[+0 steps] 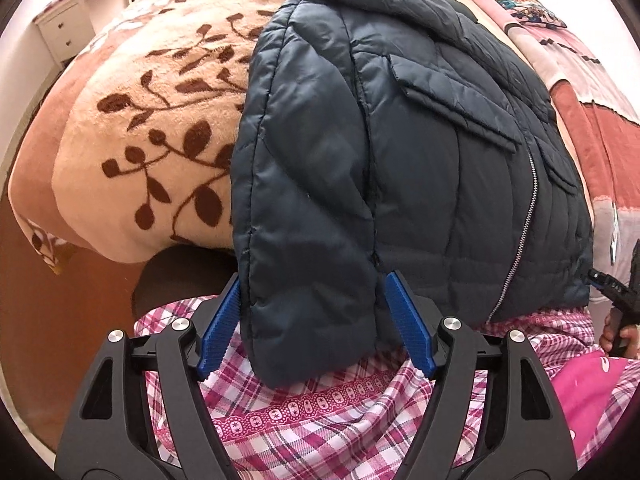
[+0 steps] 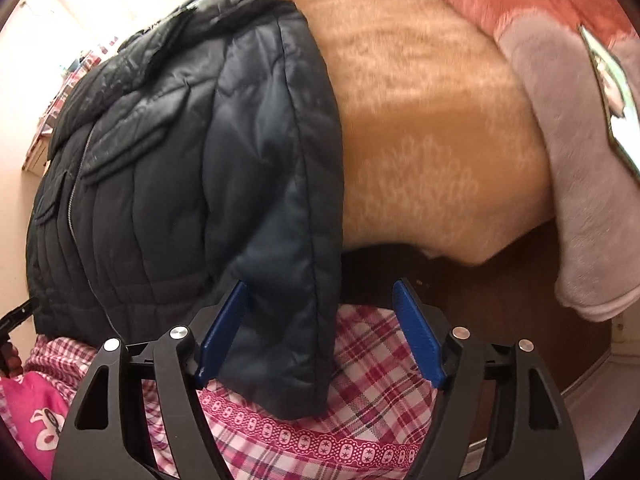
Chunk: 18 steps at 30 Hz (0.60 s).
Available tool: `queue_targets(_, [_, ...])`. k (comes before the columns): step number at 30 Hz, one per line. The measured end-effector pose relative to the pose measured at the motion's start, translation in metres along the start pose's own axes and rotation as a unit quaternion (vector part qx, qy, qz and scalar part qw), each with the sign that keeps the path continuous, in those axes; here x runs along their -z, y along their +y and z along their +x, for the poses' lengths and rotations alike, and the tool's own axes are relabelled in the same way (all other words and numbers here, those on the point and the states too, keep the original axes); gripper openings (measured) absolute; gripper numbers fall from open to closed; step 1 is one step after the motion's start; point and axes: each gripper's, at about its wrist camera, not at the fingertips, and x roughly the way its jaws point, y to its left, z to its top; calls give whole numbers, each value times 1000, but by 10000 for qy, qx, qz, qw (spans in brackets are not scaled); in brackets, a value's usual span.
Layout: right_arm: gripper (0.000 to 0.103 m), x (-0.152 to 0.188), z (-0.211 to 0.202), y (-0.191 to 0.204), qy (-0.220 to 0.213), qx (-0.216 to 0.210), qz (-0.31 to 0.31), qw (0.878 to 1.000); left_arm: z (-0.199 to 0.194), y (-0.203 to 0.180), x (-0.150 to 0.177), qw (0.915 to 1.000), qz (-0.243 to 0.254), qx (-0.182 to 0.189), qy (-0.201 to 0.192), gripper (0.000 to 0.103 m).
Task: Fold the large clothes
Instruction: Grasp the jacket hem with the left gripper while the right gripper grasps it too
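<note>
A dark navy quilted puffer jacket (image 1: 400, 140) lies zipper-up on the bed, its hem hanging over the near edge. My left gripper (image 1: 316, 320) is open, its blue pads on either side of the jacket's left sleeve end. In the right wrist view the jacket (image 2: 180, 160) fills the left half. My right gripper (image 2: 320, 332) is open, and the right sleeve end hangs between its jaws, close to the left pad (image 2: 222, 332). The right gripper's tip also shows at the far right of the left wrist view (image 1: 612, 286).
A peach fleece blanket with brown leaf print (image 1: 160, 120) covers the bed. A pink plaid sheet (image 1: 320, 412) hangs at the near edge. A grey-pink blanket (image 2: 580, 200) drapes off the bed's right corner. A white nightstand (image 1: 60, 32) stands far left. Brown floor (image 2: 500, 300) lies below.
</note>
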Motion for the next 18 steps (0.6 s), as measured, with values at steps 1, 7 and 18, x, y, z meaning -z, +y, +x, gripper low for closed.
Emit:
queue_targets(1, [74, 0, 3, -1, 46, -55, -1, 10000, 2, 1, 1, 10000, -18, 19, 34, 71])
queue_targets(7, [62, -1, 15, -9, 274, -605, 215, 9976, 16, 13, 4, 9987, -297, 283, 294, 71])
queue_targets(18, [49, -2, 20, 2, 443, -827, 58, 9956, 17, 37, 11, 9958, -575, 629, 320, 47])
